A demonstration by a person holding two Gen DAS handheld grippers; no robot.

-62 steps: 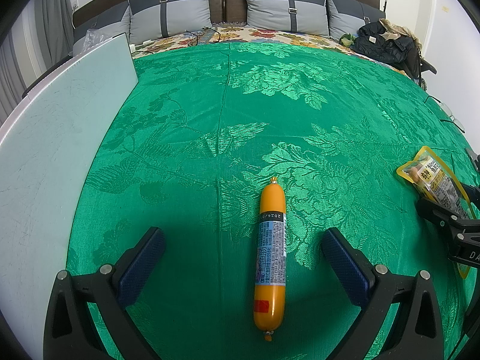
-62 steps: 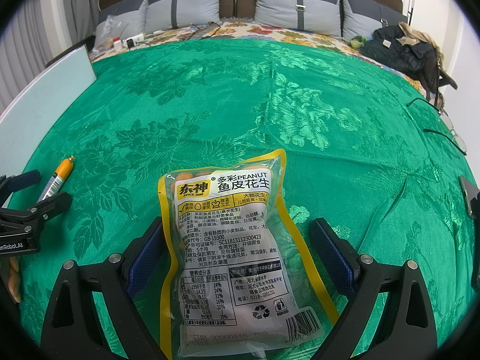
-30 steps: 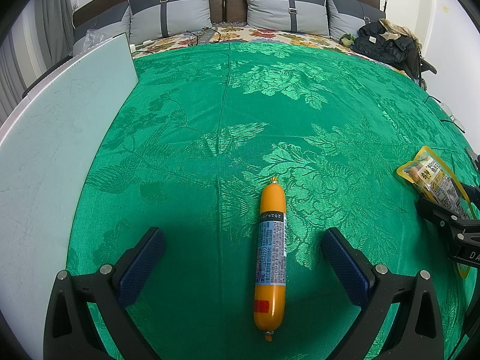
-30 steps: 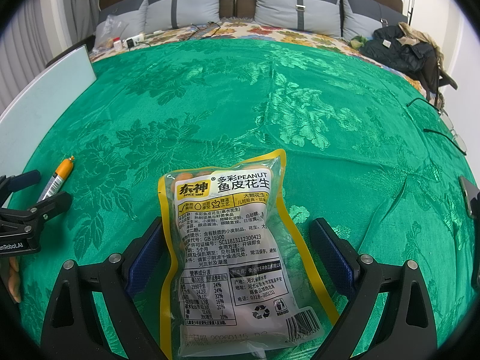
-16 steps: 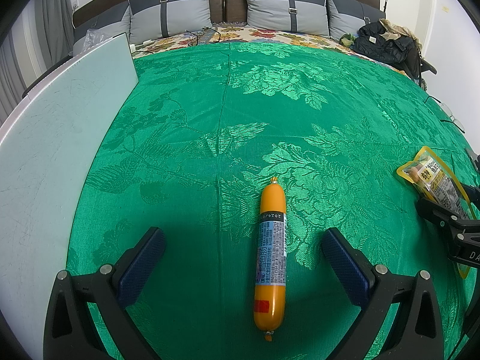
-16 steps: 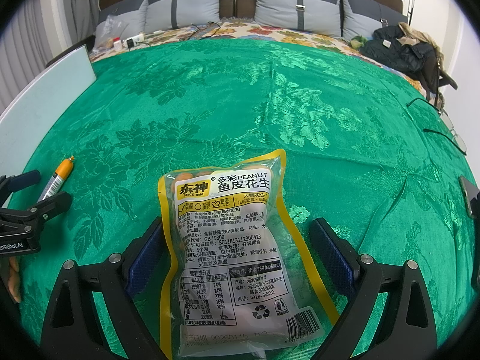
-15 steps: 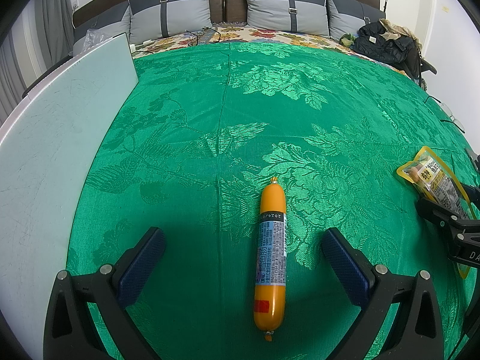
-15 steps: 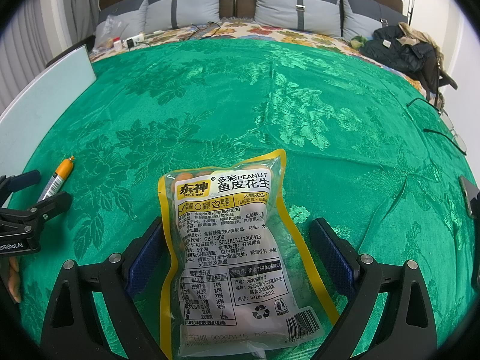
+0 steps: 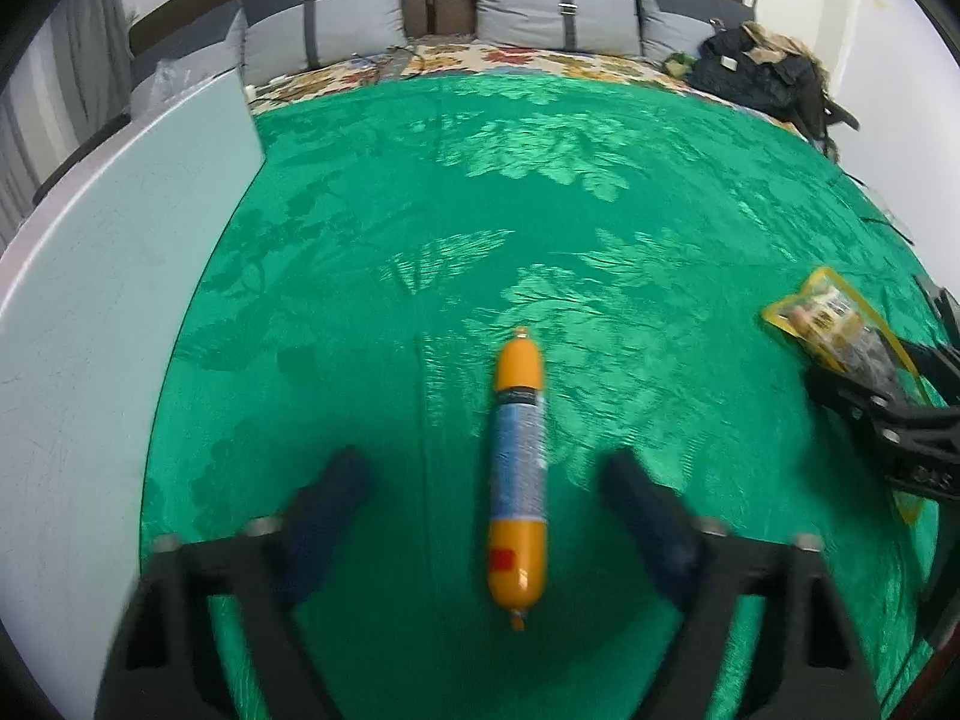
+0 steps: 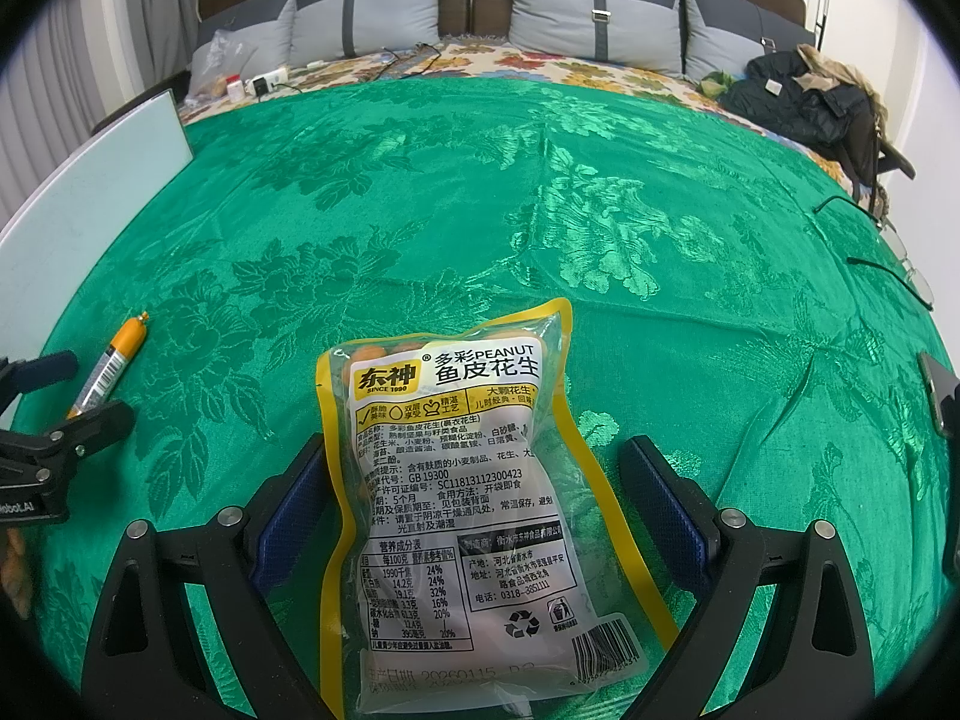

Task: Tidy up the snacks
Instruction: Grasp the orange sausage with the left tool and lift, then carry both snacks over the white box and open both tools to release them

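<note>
A green brocade bedspread (image 10: 540,192) fills both views; the left gripper (image 9: 492,510) has its jaws spread wide, with an orange sausage stick (image 9: 519,468) lying lengthwise on the cloth between them, touching neither finger; this view is blurred. The right gripper (image 10: 480,492) also has its jaws spread; a yellow-edged peanut bag (image 10: 474,492) lies flat between them, its left edge over the left finger, its right edge apart from the right finger. Left of the left jaws stands a pale board (image 9: 108,312); beyond both sets of jaws, far off, sit 3 grey pillows (image 10: 594,18), a floral sheet (image 10: 492,66) and a dark jacket (image 10: 804,96); a black cable (image 10: 840,204) and a phone (image 10: 939,396) lie right of the right jaws.
</note>
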